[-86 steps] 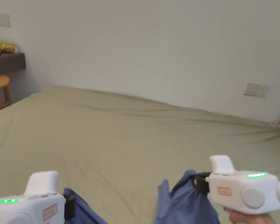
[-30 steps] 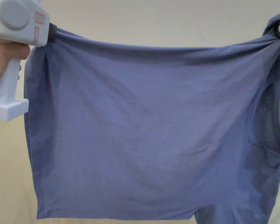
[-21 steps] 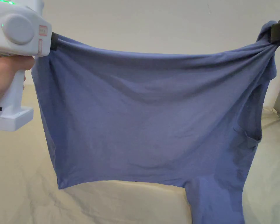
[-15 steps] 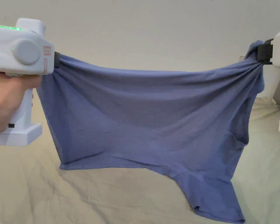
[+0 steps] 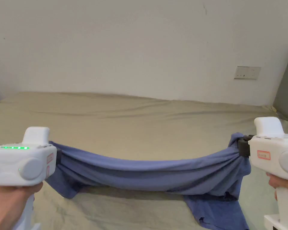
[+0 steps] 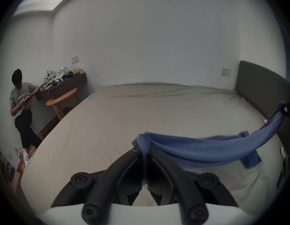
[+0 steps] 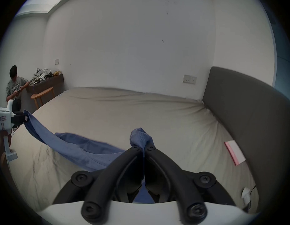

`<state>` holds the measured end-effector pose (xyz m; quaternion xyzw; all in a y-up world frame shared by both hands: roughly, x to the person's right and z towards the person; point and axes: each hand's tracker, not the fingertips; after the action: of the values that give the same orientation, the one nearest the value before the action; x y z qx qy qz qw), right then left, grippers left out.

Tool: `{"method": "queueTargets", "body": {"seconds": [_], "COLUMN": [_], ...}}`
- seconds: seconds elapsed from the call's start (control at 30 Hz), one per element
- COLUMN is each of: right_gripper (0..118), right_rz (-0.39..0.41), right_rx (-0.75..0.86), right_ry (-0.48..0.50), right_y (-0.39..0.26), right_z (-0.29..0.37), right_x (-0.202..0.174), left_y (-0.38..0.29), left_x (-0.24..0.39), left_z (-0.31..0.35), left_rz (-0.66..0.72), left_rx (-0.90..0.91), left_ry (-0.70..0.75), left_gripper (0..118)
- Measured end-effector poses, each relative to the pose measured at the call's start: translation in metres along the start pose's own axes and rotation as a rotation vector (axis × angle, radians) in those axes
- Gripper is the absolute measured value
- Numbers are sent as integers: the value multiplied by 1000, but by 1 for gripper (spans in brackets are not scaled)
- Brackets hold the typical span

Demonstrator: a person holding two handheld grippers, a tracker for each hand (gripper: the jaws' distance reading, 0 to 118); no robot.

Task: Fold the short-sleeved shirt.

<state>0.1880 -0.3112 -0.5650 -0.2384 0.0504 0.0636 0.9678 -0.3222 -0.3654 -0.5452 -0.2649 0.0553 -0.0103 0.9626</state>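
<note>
A blue short-sleeved cotton shirt [image 5: 146, 173] sags between the left gripper [image 5: 58, 155] at nine o'clock and right gripper [image 5: 241, 146] at three, each clamping an edge above the beige bed [image 5: 140, 125]; no fold is made yet.

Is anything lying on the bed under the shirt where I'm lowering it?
Nothing visible. Both grippers, left and right, grip the blue shirt, and the bed sheet beneath and beyond it looks bare. A pink item lies off by the headboard.

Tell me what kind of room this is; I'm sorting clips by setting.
Most likely a bedroom: a wide bed under a beige sheet, a dark padded headboard at its end, and a wall shelf with a wooden stool beside it.
</note>
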Motion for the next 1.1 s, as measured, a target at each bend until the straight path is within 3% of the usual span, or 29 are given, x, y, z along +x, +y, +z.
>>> {"method": "queueTargets", "body": {"seconds": [0.13,0.27,0.43,0.53,0.93,1.1], "right_gripper": [3,3,3,3,3,3], "right_rz": [4,-28,-59,-128,-103,-137], "right_rx": [-53,-109,-145,-182,-228,-231], "right_ry": [26,24,-12,1,34,31], "right_y": [-60,-118,-175,-196,-248,-263], "right_z": [23,58,99,127,231,260], "right_x": [-7,-8,-3,4,12,8], "left_y": [-57,-112,-156,-171,-217,-224], "left_x": [-7,-4,-8,-19,-33,-35], "left_z": [23,50,103,127,222,255], "left_rz": [80,-60,7,88,48,136], "left_rx": [-140,-179,-226,-263,-279,-257], "left_ry": [-54,-55,-110,-127,-142,-162], "left_gripper": [0,0,0,0,0,0]}}
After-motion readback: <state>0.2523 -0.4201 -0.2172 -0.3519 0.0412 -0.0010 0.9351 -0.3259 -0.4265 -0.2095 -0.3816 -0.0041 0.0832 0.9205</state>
